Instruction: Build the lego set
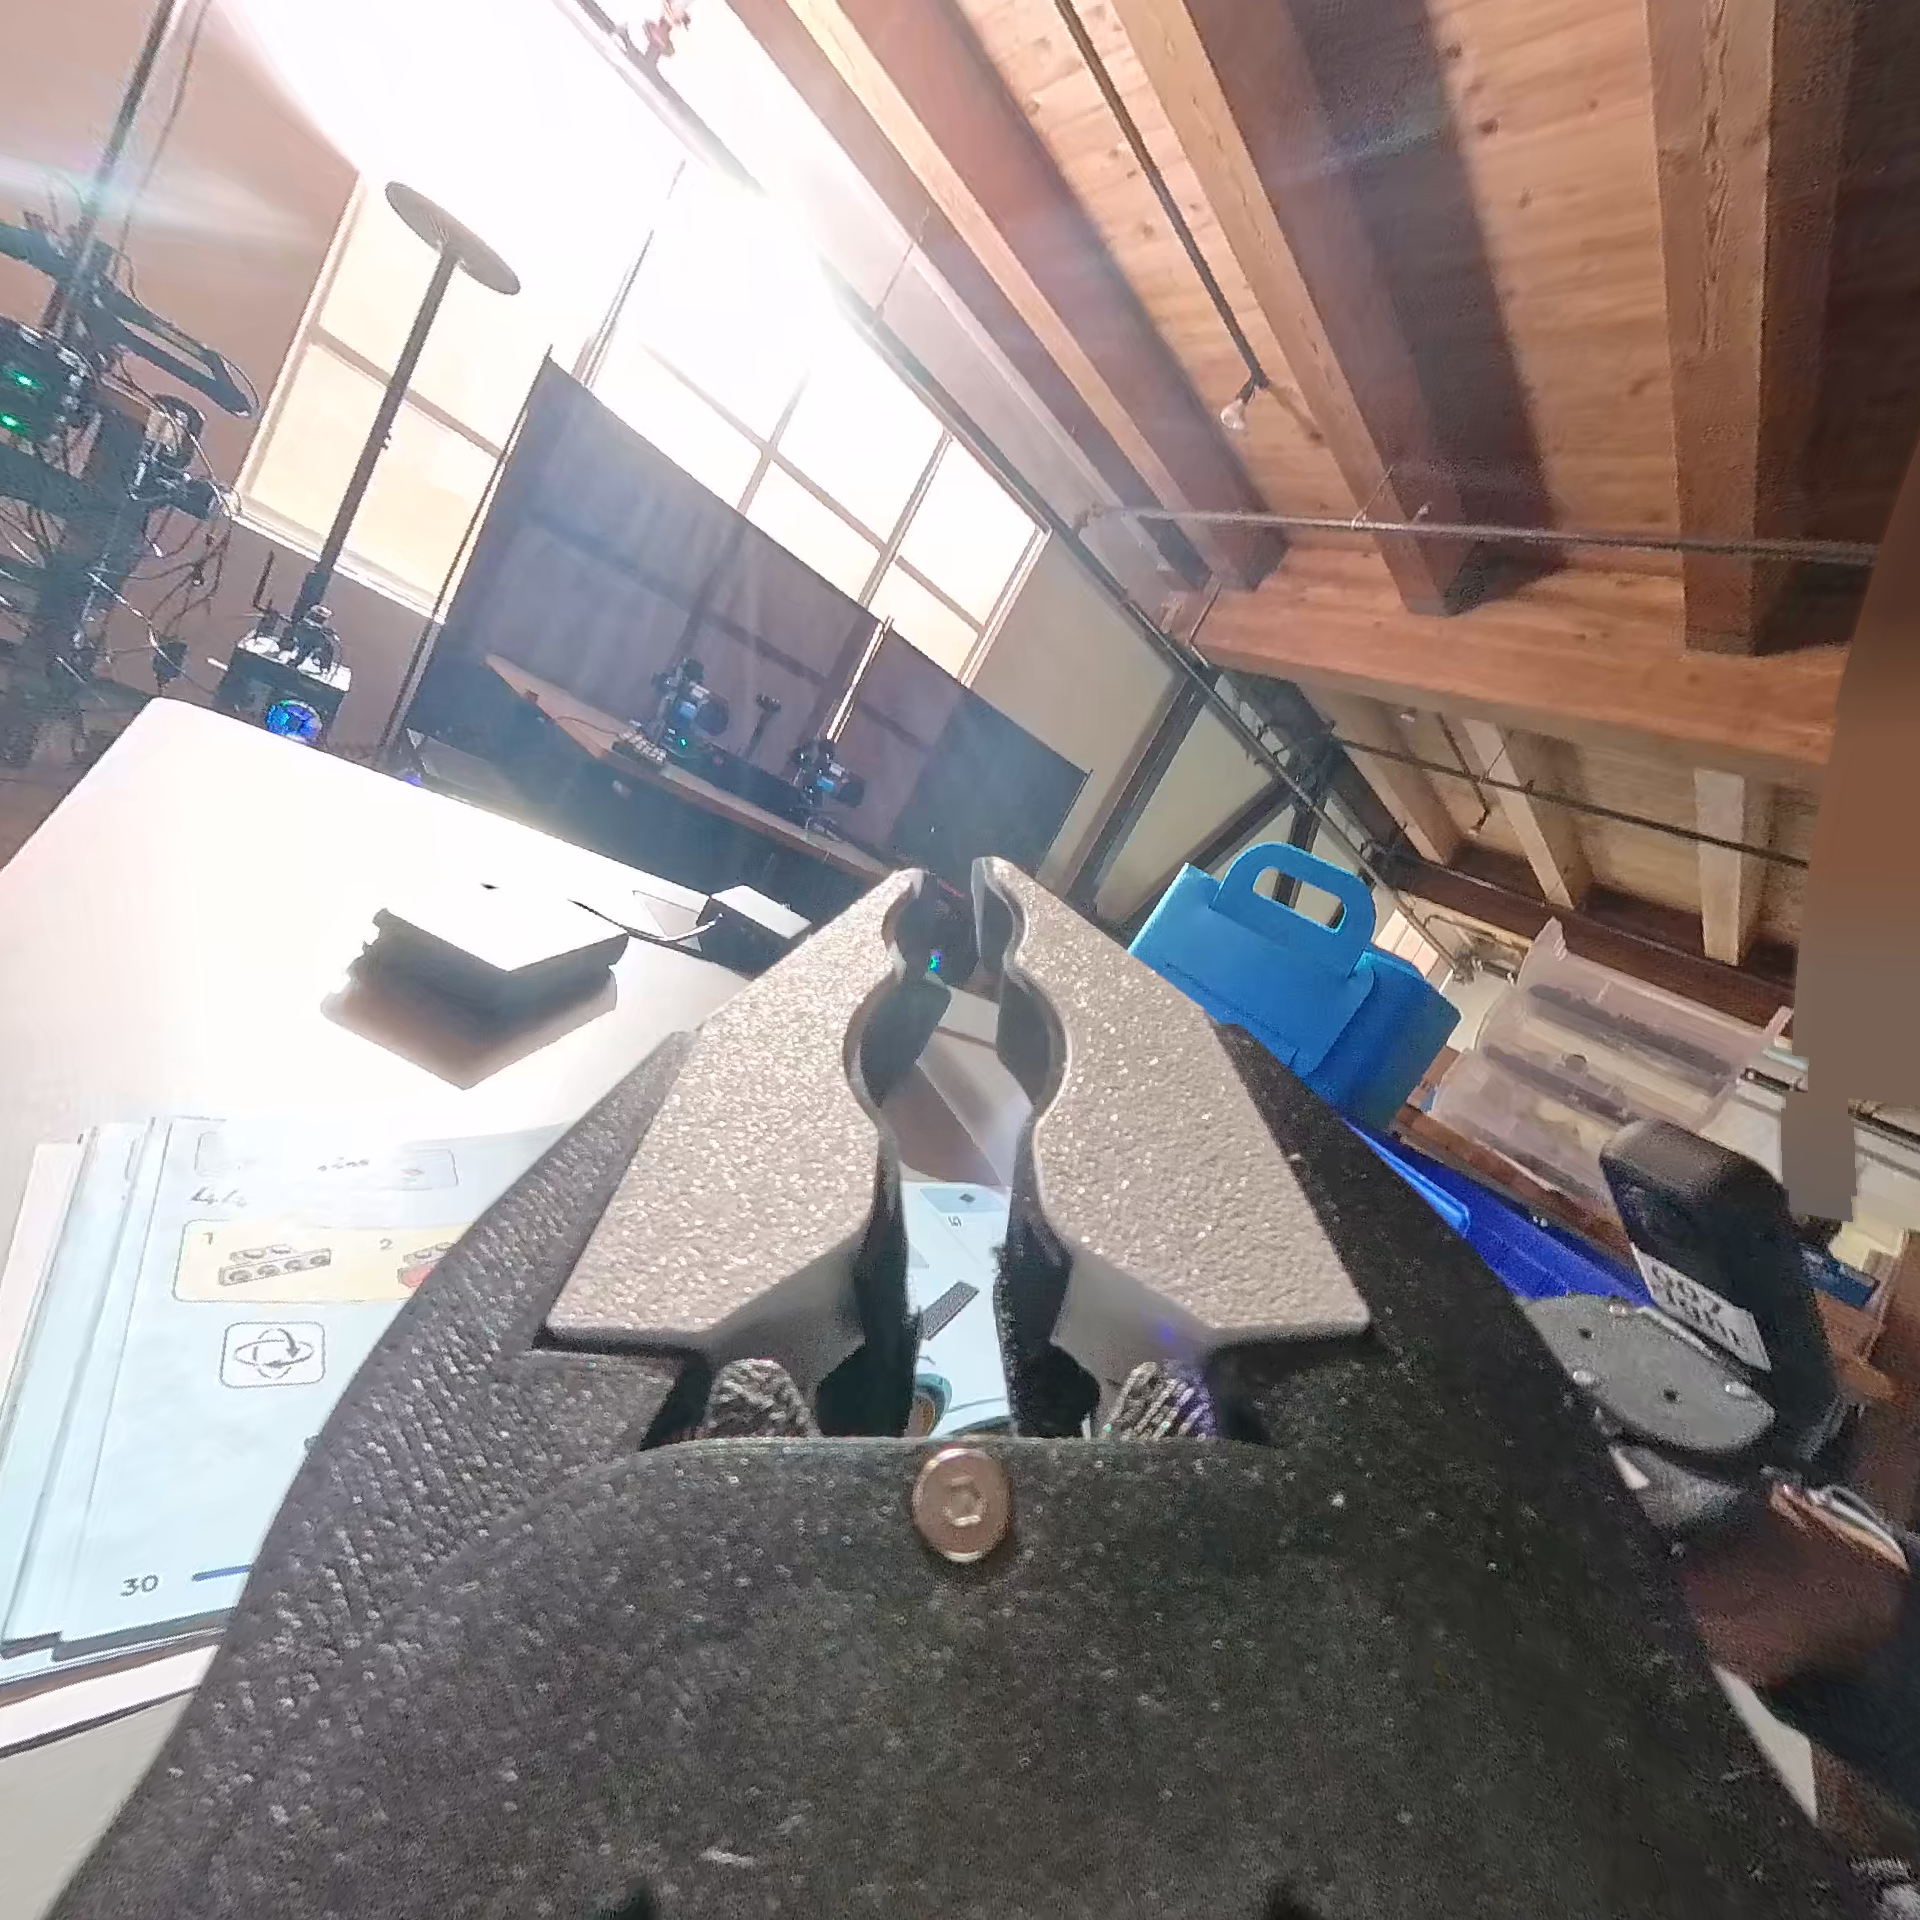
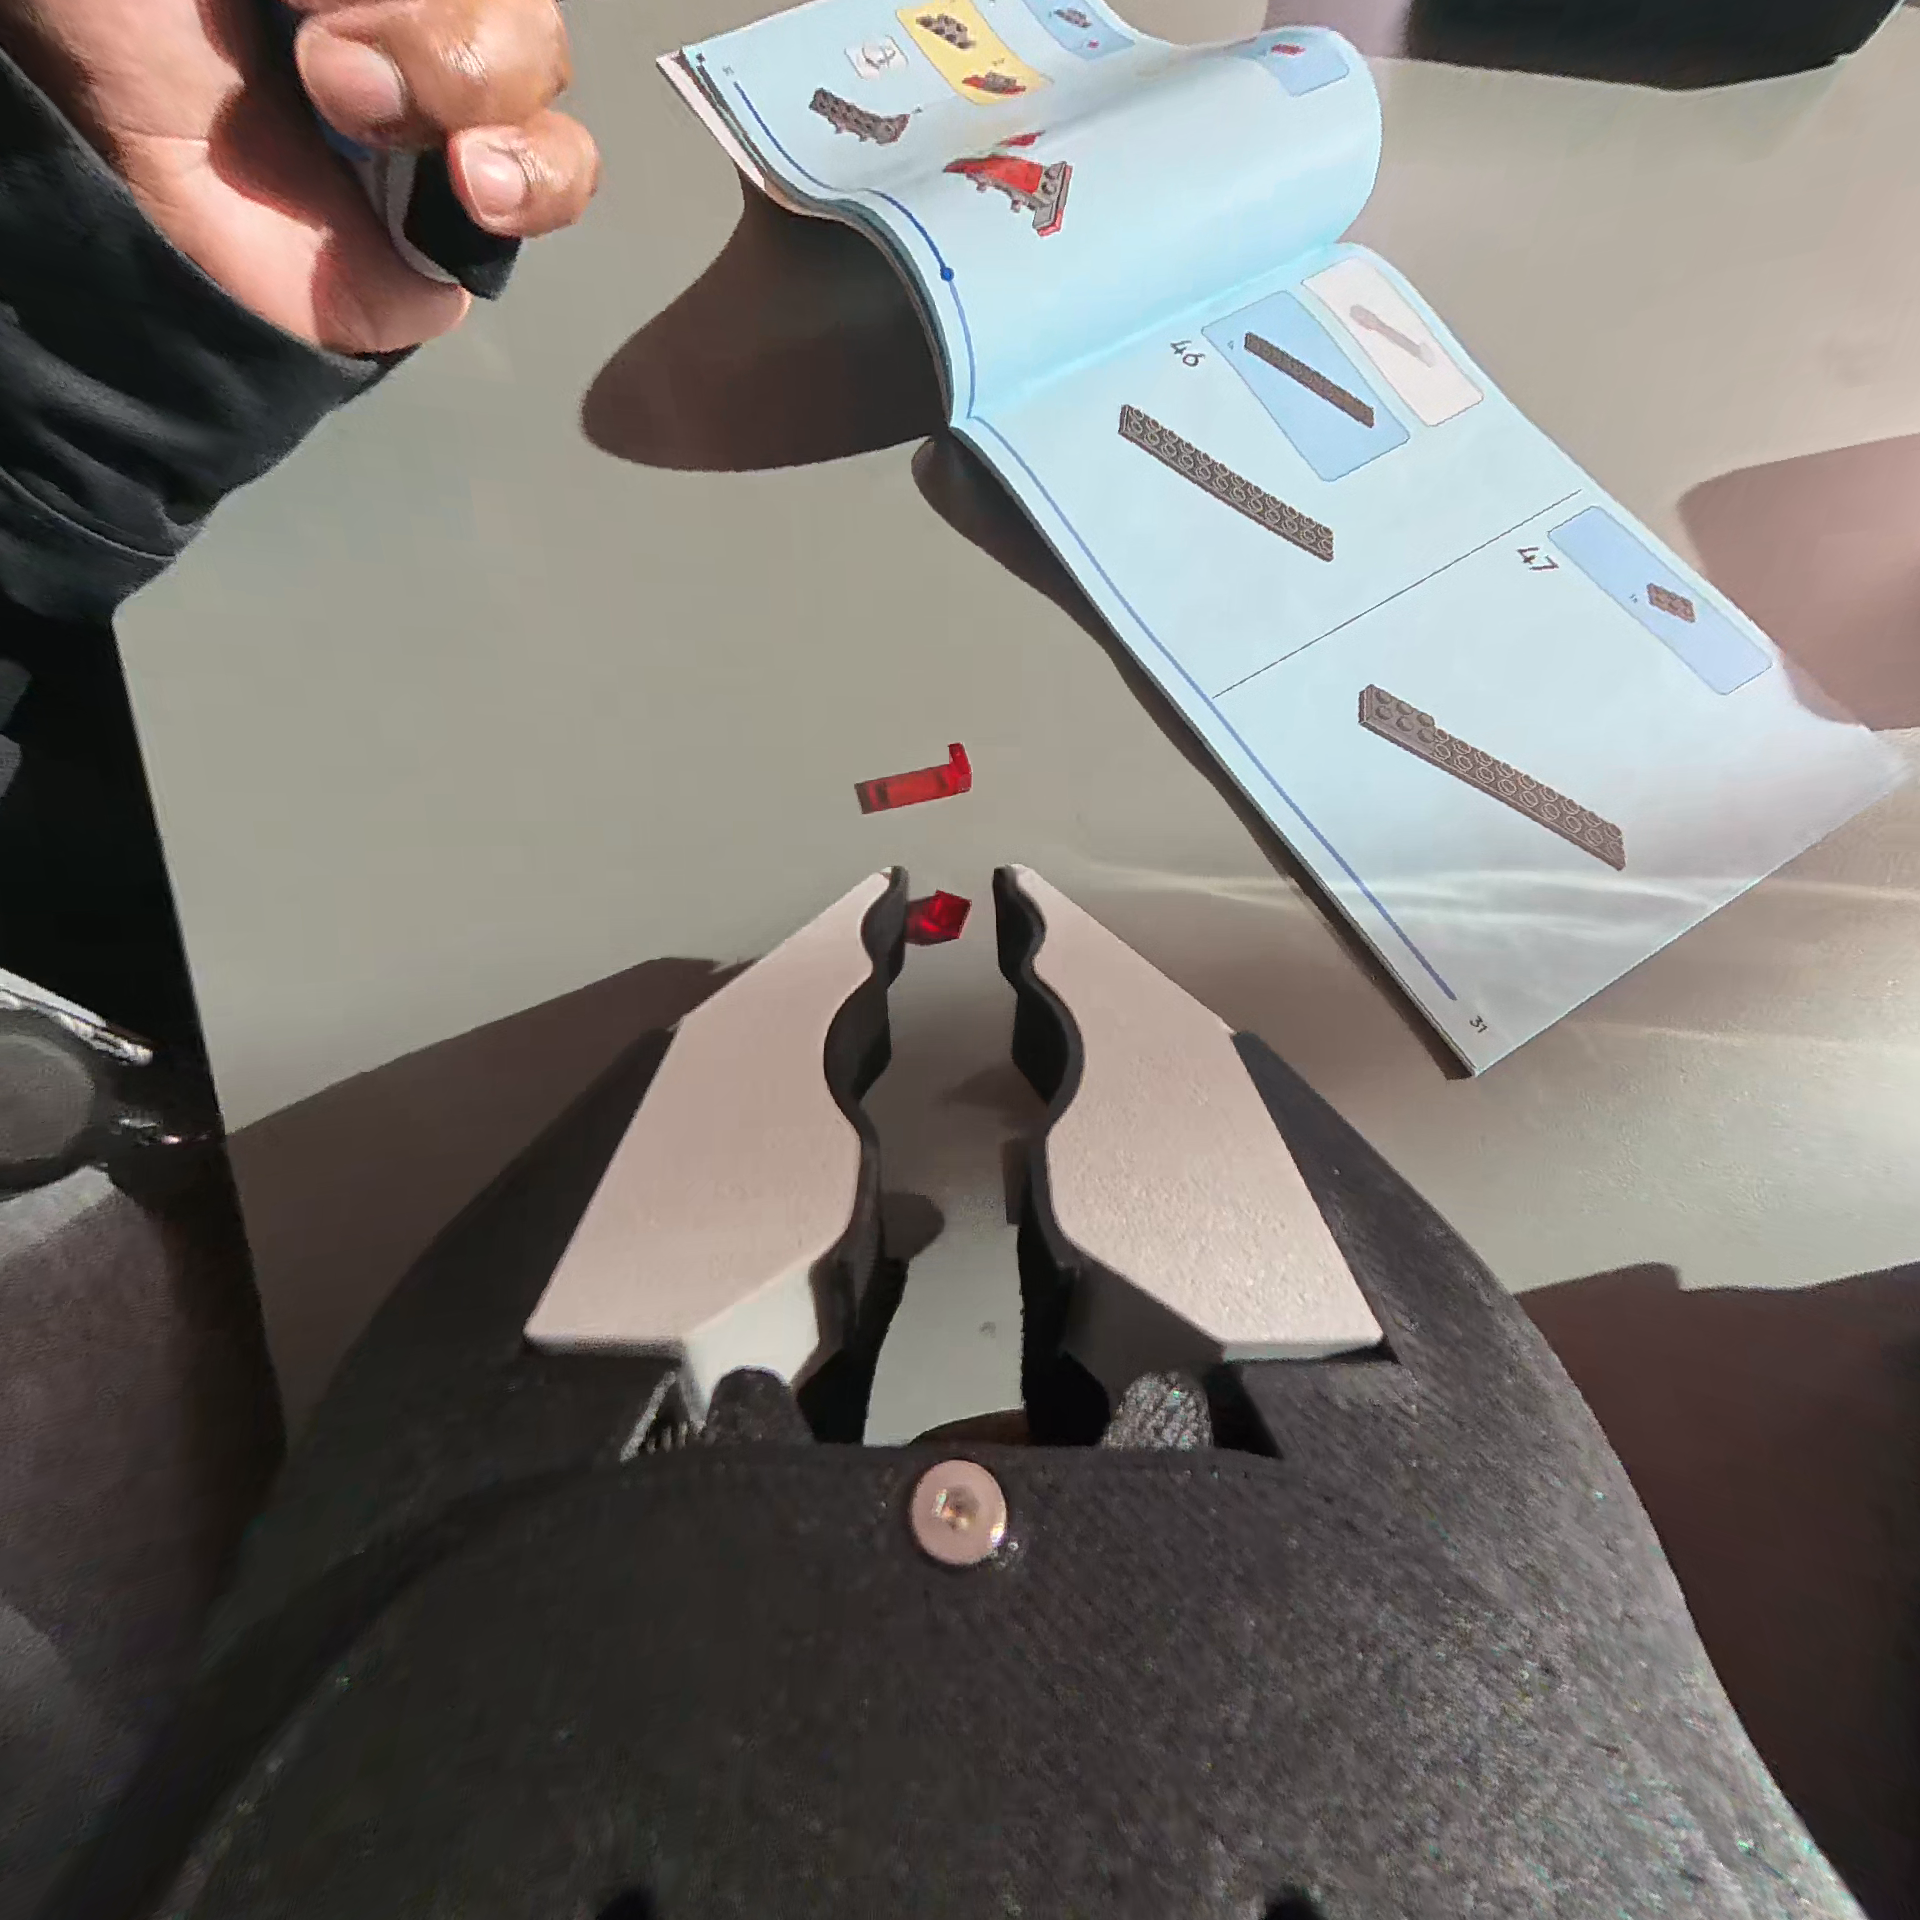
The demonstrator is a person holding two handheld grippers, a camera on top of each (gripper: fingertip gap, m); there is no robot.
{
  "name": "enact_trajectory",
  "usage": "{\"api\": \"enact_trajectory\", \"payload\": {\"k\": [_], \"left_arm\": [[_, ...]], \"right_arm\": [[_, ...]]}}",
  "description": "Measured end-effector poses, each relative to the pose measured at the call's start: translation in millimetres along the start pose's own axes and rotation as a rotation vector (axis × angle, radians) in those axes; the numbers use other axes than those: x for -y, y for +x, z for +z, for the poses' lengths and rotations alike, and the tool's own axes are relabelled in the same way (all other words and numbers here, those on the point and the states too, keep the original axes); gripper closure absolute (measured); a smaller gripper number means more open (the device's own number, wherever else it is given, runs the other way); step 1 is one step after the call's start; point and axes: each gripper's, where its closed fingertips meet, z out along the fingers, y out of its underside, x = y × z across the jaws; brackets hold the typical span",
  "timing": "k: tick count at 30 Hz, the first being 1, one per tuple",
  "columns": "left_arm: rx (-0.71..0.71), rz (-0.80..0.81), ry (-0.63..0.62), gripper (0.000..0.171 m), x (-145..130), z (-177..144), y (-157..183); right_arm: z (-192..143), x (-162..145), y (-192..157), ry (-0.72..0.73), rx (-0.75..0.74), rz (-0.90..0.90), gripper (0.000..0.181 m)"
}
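In the right wrist view, my right gripper [image 2: 943, 883] is open, low over the grey table [image 2: 468, 675]. A small red transparent piece [image 2: 938, 920] lies between its fingertips, close to the left one. A red L-shaped piece [image 2: 914, 781] lies just beyond the tips. An open instruction booklet [image 2: 1351, 520] lies to the right. My left gripper [image 1: 948, 899] is raised and tilted up. Its jaws are nearly together, with a small dark piece [image 1: 935, 930] between the tips. The booklet [image 1: 208, 1351] also shows below it in the left wrist view.
A person's hand [image 2: 312, 156] in a dark sleeve holds a dark object at the top left. In the left wrist view, a blue case [image 1: 1299, 987] and a clear parts box [image 1: 1610, 1039] stand at the right. A flat black object [image 1: 478, 971] lies on the table.
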Motion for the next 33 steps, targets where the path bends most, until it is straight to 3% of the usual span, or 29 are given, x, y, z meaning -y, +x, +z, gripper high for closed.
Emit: {"api": "enact_trajectory", "payload": {"k": [5,14,33], "left_arm": [[-0.017,0.032,-0.09,0.163,-12,4,2],[-0.028,0.008,-0.157,0.163,-26,9,3],[-0.054,0.009,-0.241,0.162,-44,14,9]], "right_arm": [[-14,3,8,0.065,0.006,0.054,0.156],[-46,-23,39,0.023,-0.093,0.064,0.156],[-19,-35,33,-0.11,-0.035,0.036,0.161]]}}
